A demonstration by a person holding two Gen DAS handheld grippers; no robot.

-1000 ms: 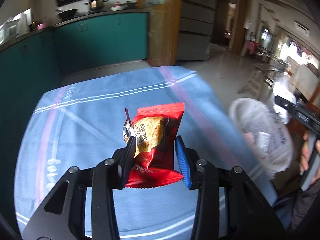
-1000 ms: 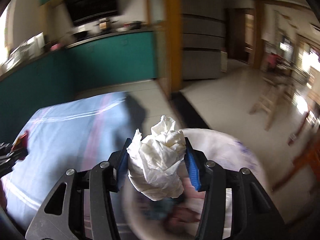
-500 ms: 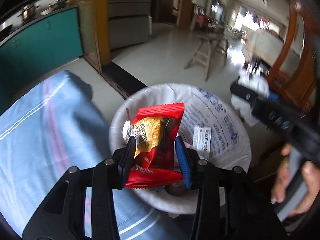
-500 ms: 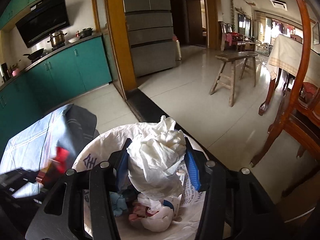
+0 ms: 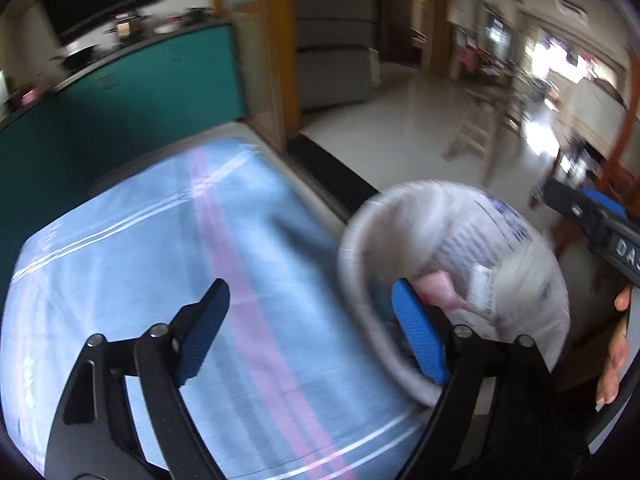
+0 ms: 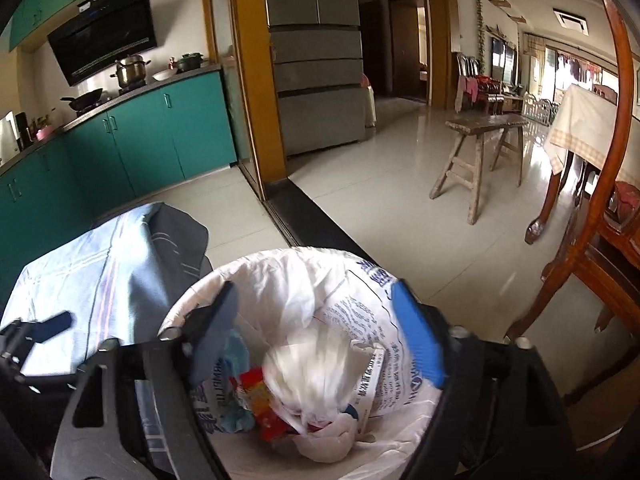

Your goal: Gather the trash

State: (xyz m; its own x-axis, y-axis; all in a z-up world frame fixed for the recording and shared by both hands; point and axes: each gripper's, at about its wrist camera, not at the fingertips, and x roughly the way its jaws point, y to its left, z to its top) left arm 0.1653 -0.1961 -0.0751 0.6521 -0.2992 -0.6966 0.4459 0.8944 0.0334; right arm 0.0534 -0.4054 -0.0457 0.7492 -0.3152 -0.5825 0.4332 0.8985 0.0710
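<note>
In the left wrist view, the left gripper [image 5: 308, 328] is seen with its jaws opening and nothing between them. It is held over the blue cloth surface [image 5: 140, 264], beside the lined trash bin [image 5: 516, 280].

In the right wrist view, the right gripper [image 6: 316, 332] is opening above the bin [image 6: 288, 268]. A blurred white tissue wad [image 6: 316, 372] is seen in the bin, beside a red snack wrapper [image 6: 260, 404].
</note>
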